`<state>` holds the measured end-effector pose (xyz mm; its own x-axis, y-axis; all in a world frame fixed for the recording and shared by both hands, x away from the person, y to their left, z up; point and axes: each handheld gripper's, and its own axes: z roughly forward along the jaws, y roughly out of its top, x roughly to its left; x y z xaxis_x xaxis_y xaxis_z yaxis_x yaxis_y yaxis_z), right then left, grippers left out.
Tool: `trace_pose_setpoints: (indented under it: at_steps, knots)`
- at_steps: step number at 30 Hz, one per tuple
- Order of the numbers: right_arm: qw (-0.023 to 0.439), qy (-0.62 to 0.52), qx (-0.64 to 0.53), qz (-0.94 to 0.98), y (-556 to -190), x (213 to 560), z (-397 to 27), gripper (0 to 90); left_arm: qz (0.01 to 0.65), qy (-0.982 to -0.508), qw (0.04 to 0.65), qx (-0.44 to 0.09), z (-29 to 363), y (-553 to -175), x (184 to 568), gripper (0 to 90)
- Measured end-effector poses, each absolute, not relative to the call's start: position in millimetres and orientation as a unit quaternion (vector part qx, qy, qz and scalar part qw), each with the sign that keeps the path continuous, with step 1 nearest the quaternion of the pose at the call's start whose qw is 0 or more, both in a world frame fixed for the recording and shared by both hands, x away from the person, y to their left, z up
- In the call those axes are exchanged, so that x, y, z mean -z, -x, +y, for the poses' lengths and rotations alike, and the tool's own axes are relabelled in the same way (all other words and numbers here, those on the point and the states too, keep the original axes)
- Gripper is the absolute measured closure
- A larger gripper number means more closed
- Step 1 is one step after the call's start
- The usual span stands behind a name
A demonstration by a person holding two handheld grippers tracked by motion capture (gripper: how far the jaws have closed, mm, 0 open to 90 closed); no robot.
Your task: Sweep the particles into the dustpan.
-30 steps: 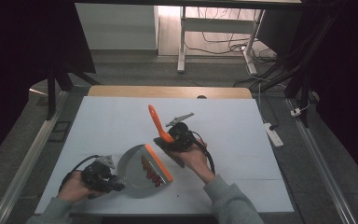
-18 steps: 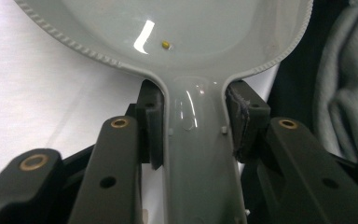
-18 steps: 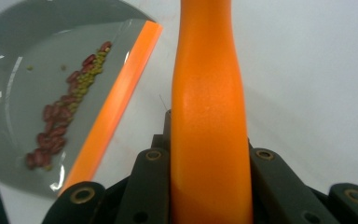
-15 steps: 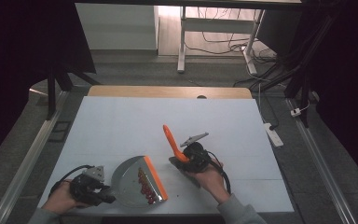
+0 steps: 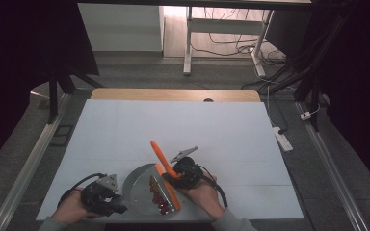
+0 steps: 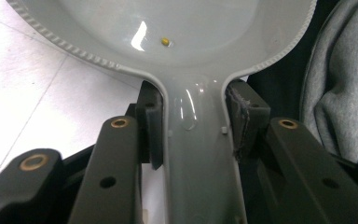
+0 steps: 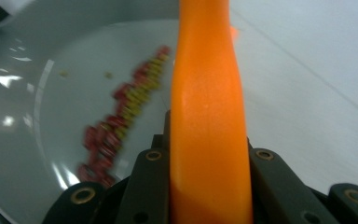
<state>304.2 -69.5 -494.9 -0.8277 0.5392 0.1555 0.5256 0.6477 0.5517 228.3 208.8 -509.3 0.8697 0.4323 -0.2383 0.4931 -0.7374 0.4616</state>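
- The left gripper [image 5: 107, 199] is sitting at the near left edge of the white surface [image 5: 173, 125], its fingers [image 6: 150, 122] clenching the handle of a shiny grey plastic dustpan [image 5: 142, 192].
- The dustpan is lying flat on the surface between the two hands, with a line of small red and yellow beads [image 5: 158, 196] gathering inside along its right side.
- The right gripper [image 5: 179, 173] is holding an orange plastic brush [image 5: 164, 168], fingers clamping its handle, with the brush's long edge resting across the dustpan's open side just beside the beads.

Overhead view; two close jaw-mounted cameras
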Motion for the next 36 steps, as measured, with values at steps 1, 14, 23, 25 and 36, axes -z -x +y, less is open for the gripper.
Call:
trace_pose_setpoints:
  at_steps: [1, 14, 23, 25, 36]
  knots:
    - [0.009, -0.289, -0.302, 0.908, -302, 495, -64, 77.5, 0.248, -0.931, 0.262, 0.058, 208, -228, 510, 61.8]
    - [-0.001, -0.285, -0.388, 0.876, -316, 468, -62, 77.4, 0.277, -0.917, 0.285, 0.038, 210, -220, 518, 61.8]
    - [0.026, -0.302, -0.406, 0.862, -334, 466, -106, 77.4, 0.304, -0.903, 0.302, 0.007, 210, -220, 520, 61.9]
    - [0.031, -0.305, -0.407, 0.86, -338, 466, -113, 77.4, 0.312, -0.899, 0.307, 0.001, 210, -221, 521, 61.9]
    - [0.055, -0.323, -0.401, 0.856, -346, 466, -149, 77.4, 0.34, -0.881, 0.329, -0.02, 215, -223, 518, 61.9]
